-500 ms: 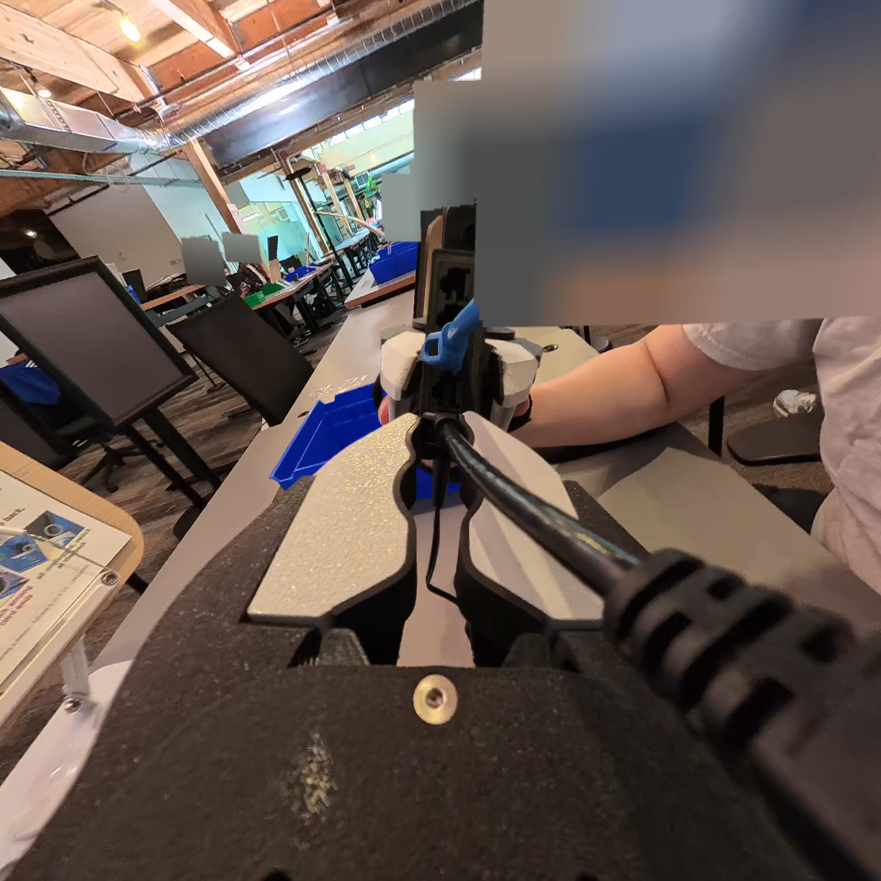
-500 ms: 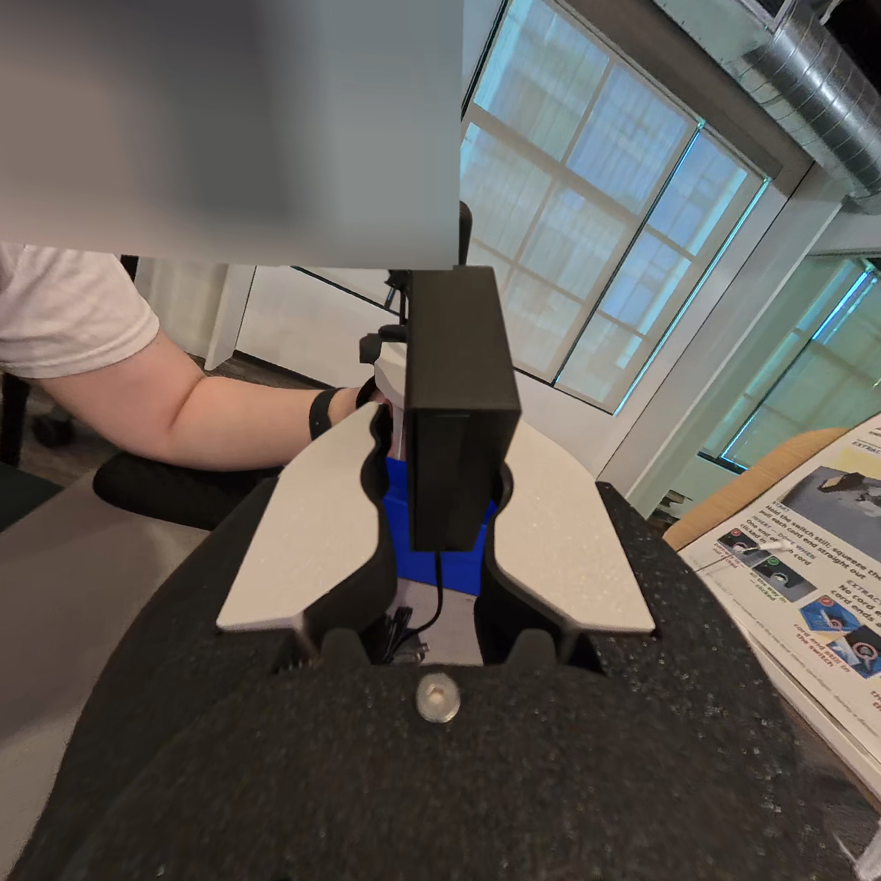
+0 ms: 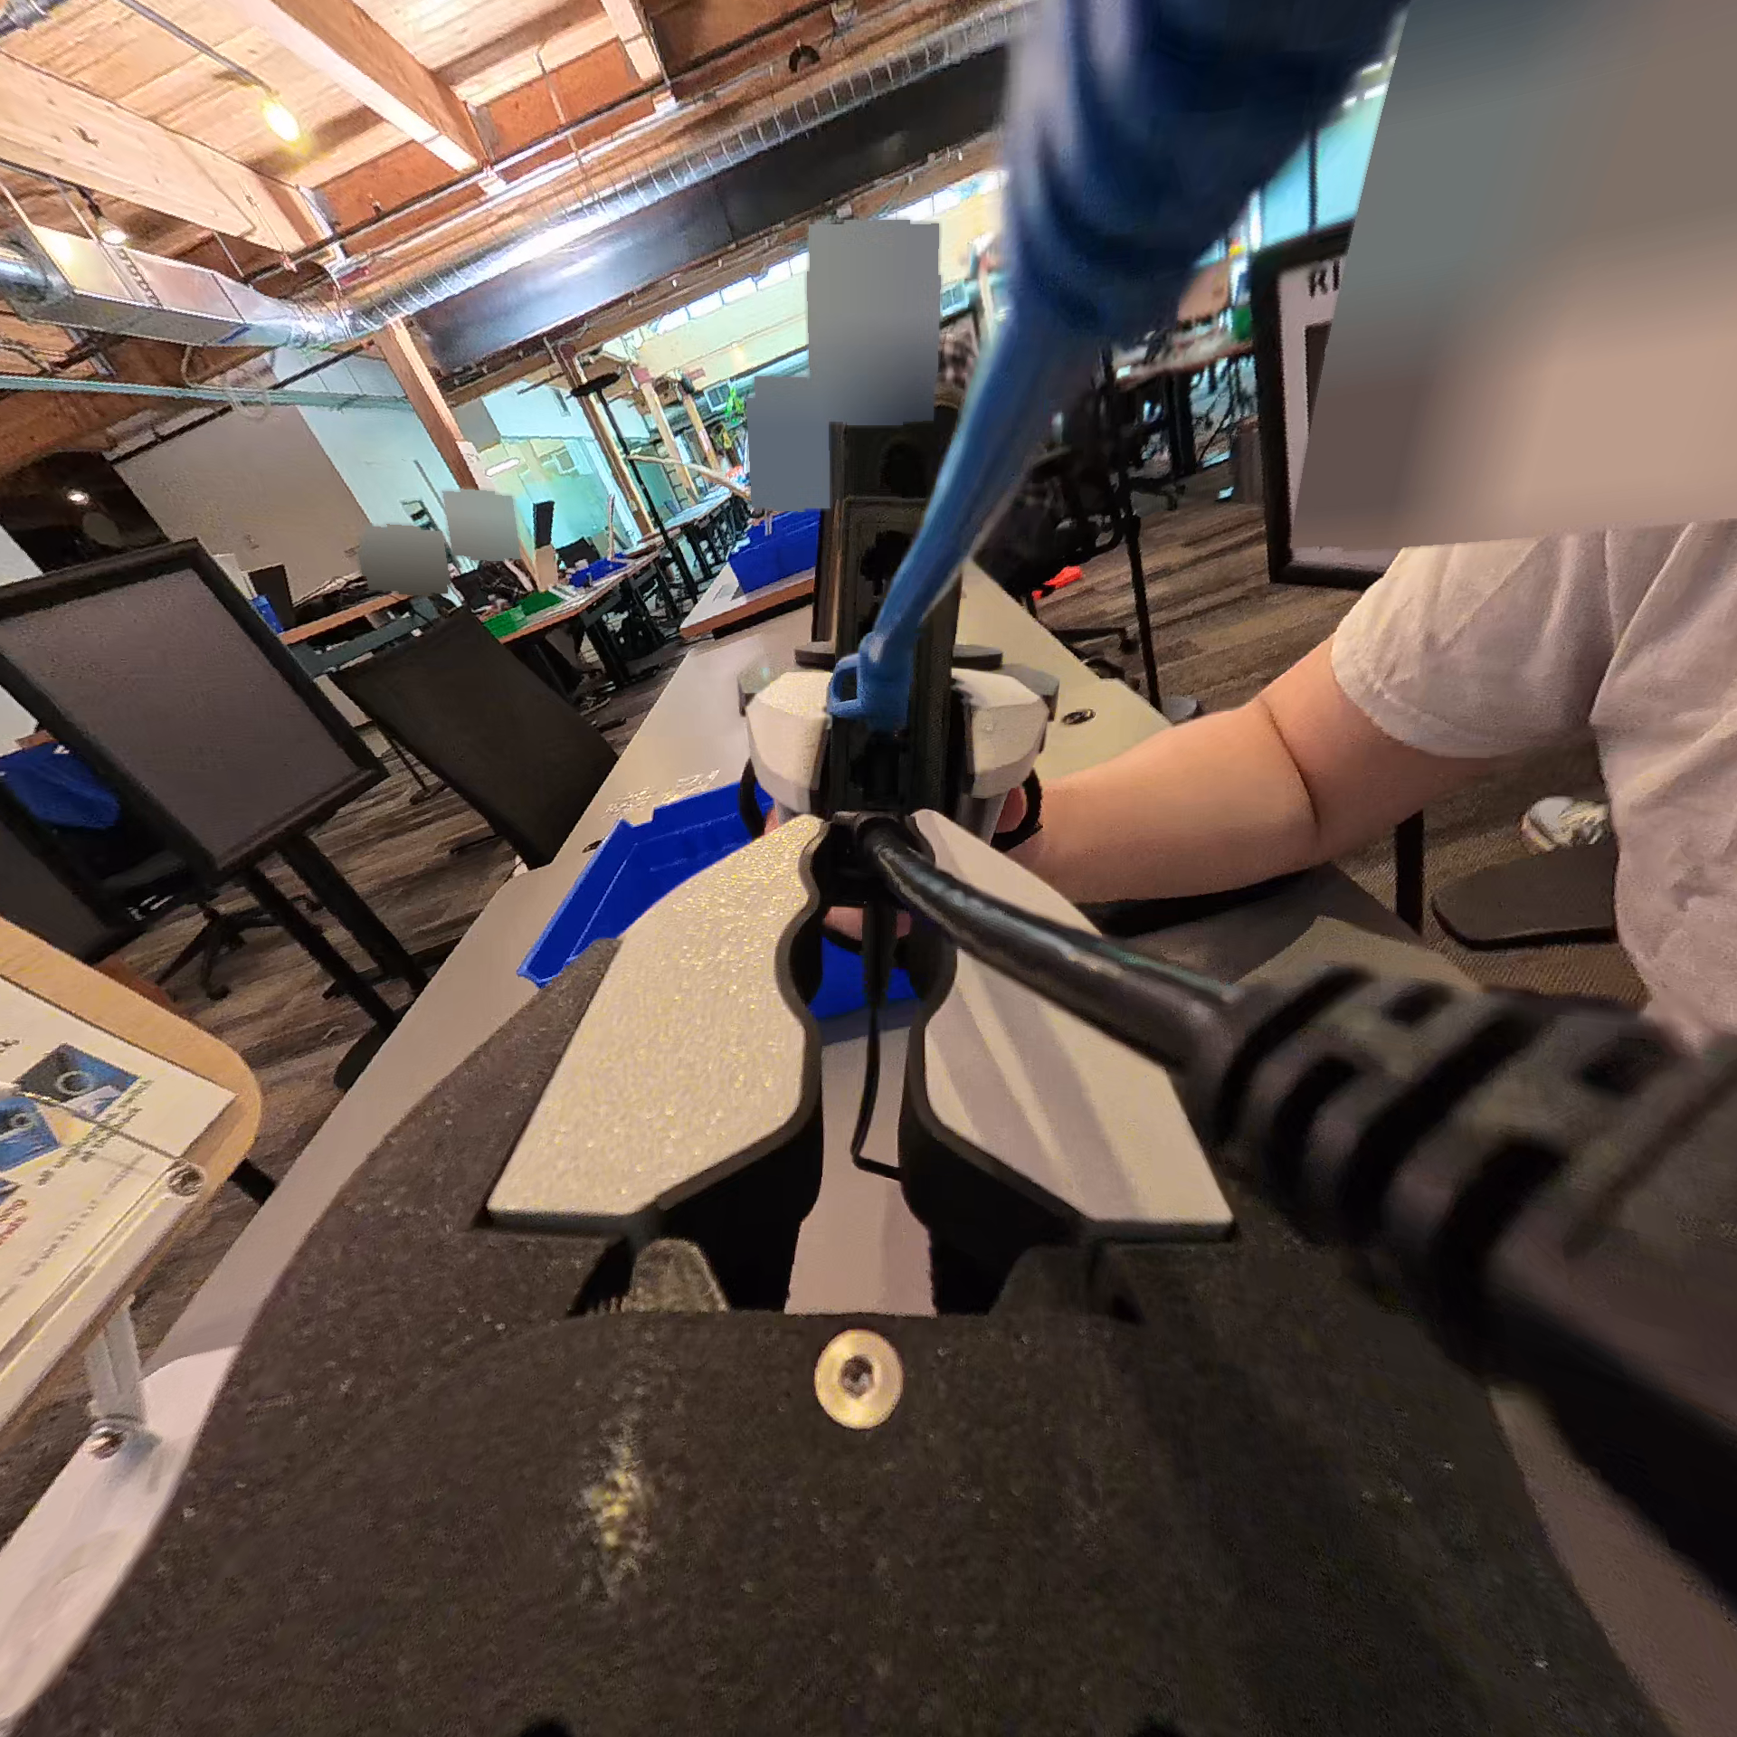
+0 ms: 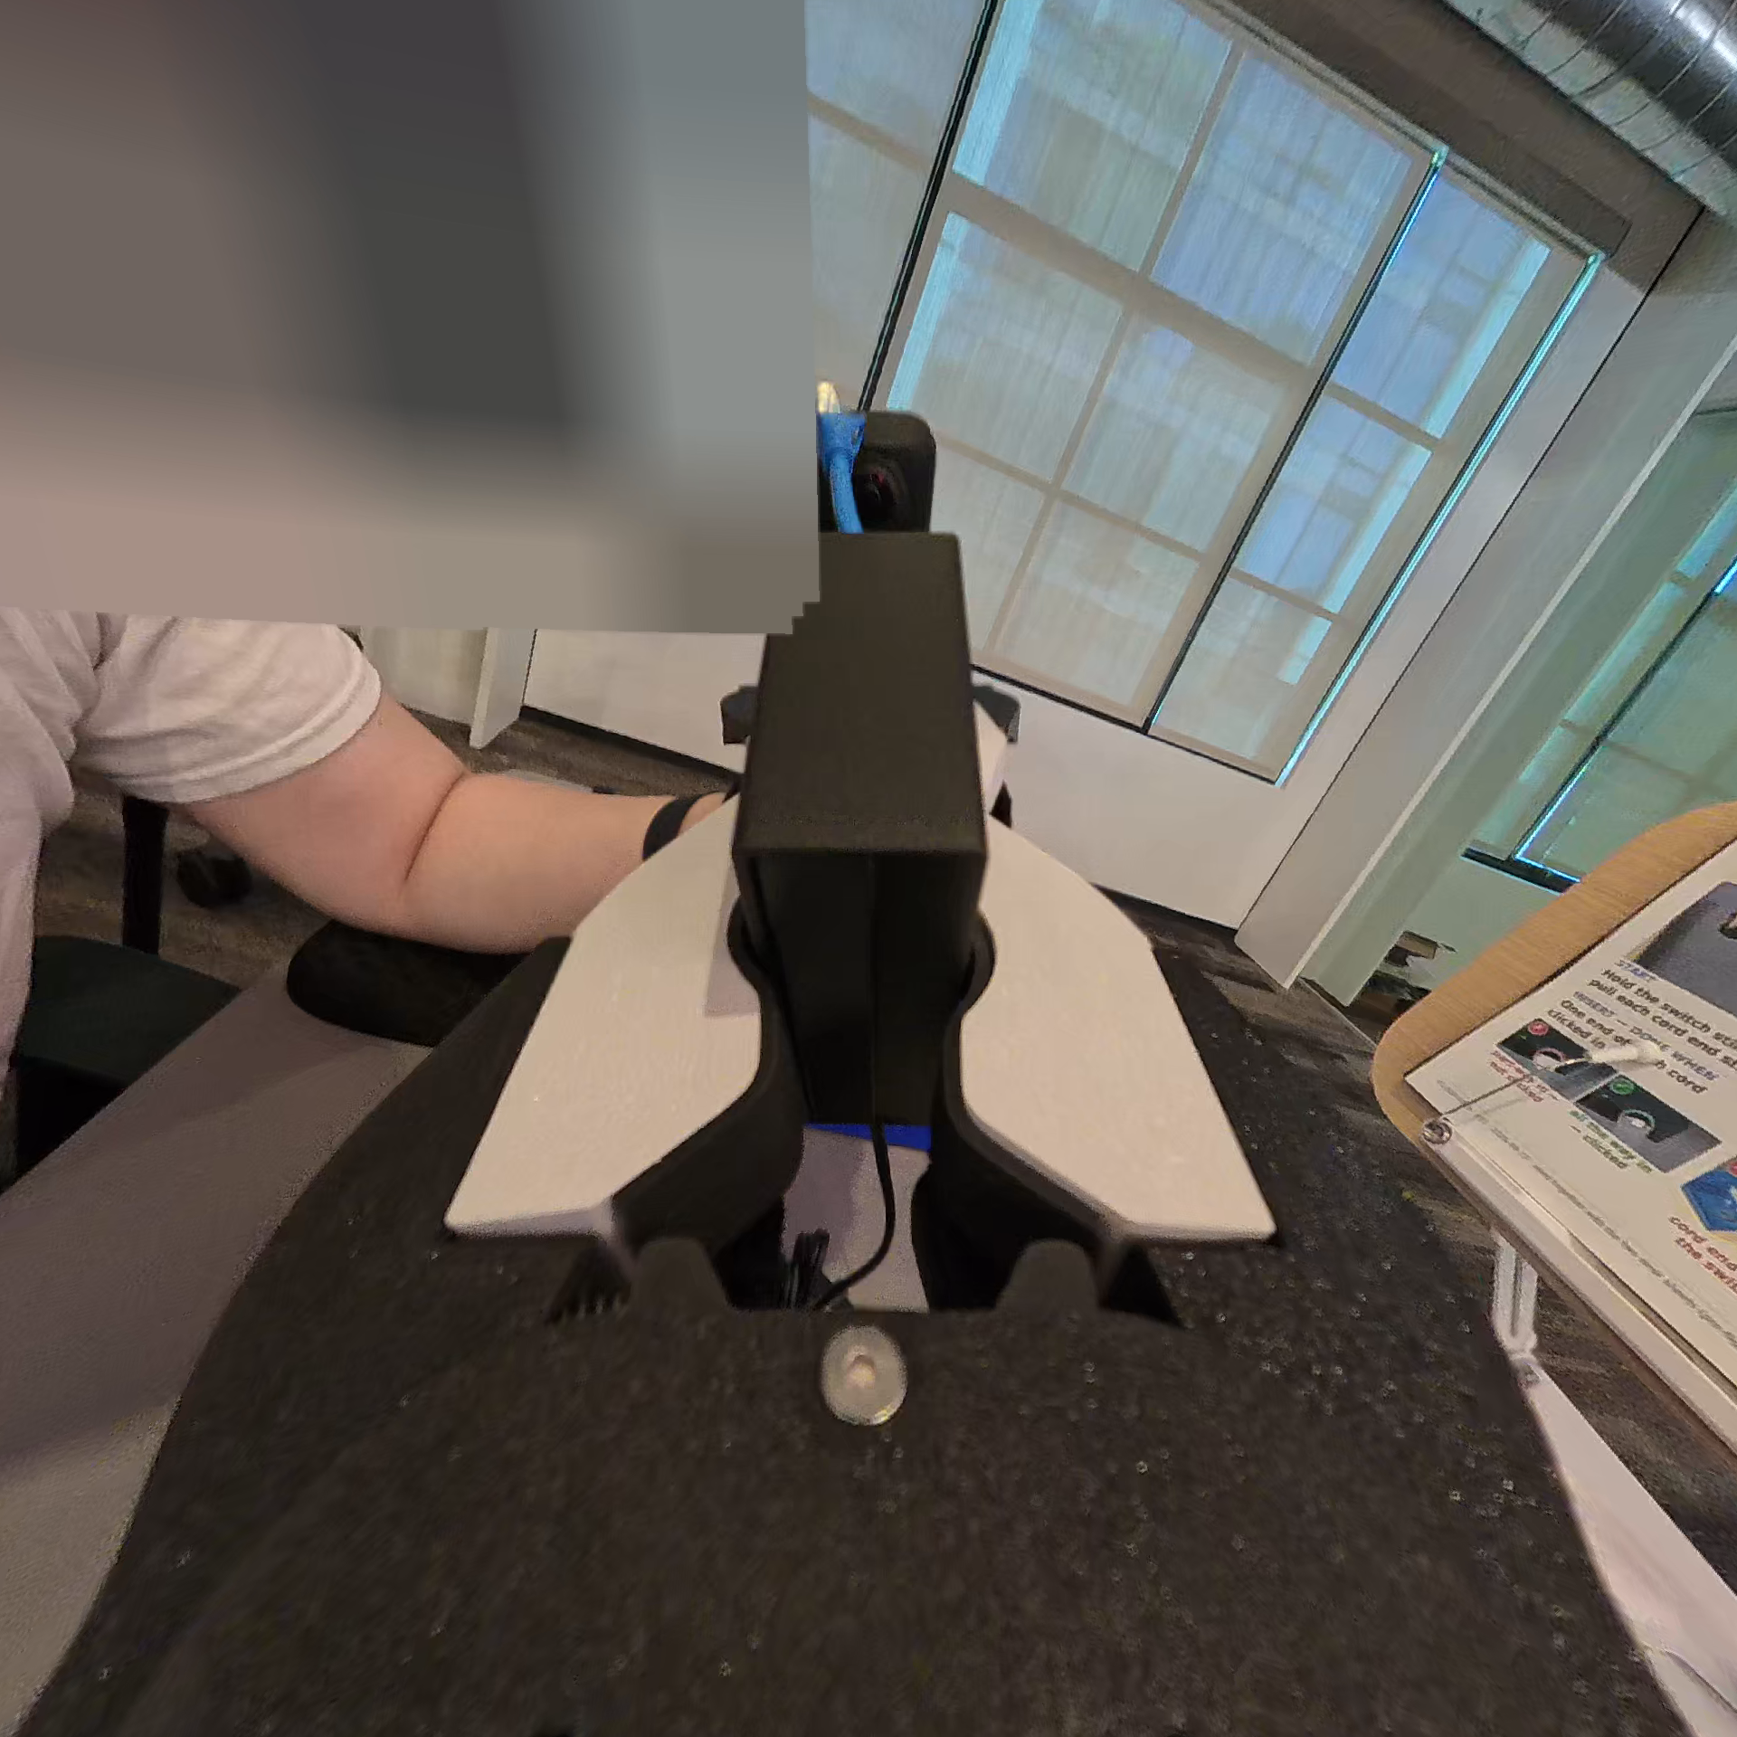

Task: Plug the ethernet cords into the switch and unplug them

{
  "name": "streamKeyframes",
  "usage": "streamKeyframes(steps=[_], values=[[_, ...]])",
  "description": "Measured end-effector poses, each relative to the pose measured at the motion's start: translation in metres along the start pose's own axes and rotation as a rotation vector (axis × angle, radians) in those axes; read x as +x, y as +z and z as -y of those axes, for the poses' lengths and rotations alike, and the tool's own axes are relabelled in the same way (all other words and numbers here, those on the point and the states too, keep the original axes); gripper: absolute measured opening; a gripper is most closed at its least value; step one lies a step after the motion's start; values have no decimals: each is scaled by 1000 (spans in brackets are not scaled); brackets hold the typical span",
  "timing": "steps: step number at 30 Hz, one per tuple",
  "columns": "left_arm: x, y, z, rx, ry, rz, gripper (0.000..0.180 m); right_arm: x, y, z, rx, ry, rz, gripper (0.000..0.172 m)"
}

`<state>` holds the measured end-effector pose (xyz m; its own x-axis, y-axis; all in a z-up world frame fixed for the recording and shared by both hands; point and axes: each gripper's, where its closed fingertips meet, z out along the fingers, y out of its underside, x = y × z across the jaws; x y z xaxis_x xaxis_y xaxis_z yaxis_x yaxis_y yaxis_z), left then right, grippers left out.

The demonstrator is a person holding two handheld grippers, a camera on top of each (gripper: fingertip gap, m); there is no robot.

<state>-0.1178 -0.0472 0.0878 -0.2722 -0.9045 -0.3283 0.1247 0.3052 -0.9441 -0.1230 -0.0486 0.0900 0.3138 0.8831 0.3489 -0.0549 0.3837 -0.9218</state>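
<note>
The right tongs (image 4: 860,902) pinch the black switch (image 4: 860,714), a tall box held upright between both white fingers, which press on its two side faces. In the left wrist view the same tongs (image 3: 893,752) face the camera from the far side, clamped on the switch (image 3: 931,677) above the grey table (image 3: 696,743).

The left tongs (image 3: 860,832) stand narrowly apart and pinch the end of a black cord (image 3: 1034,949) right at the port face of the switch. The cord runs back toward the camera on the right, and its ribbed plug boot (image 3: 1410,1109) looms large and close to the lens. Whether the pinched end is seated in a port cannot be told.

A blue cord (image 3: 949,526) is plugged into the switch higher up, its plug (image 3: 860,691) at the port face, and it rises out of the top of the view. From the right wrist view its other blue end (image 4: 841,470) shows just above the switch.

A blue bin (image 3: 658,874) sits on the table below the tongs. A thin black wire (image 3: 869,1034) hangs between the left fingers.
</note>
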Motion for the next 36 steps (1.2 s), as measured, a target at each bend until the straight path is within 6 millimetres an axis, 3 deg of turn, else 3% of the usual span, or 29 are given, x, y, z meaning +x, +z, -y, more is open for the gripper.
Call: streamKeyframes(steps=[11, 21, 26, 30, 36], values=[[-1, -2, -19, -114, 30, -6, 12, 0, -4, -24, -119, -17, 33, 30], [6, -4, -1, -39, 32, -30, 12, -8, 4, -10, -63, -41, 58, 38], [5, 3, -1, 41, -2, -9, 14, -2, -1, -2, -17, -15, 37, 31], [5, 8, -11, -19, 4, 2, 13, 0, -2, -4, -21, -1, 33, 36], [6, 7, -9, -80, 6, 12, 12, -4, -2, -6, -64, 8, 53, 32]])
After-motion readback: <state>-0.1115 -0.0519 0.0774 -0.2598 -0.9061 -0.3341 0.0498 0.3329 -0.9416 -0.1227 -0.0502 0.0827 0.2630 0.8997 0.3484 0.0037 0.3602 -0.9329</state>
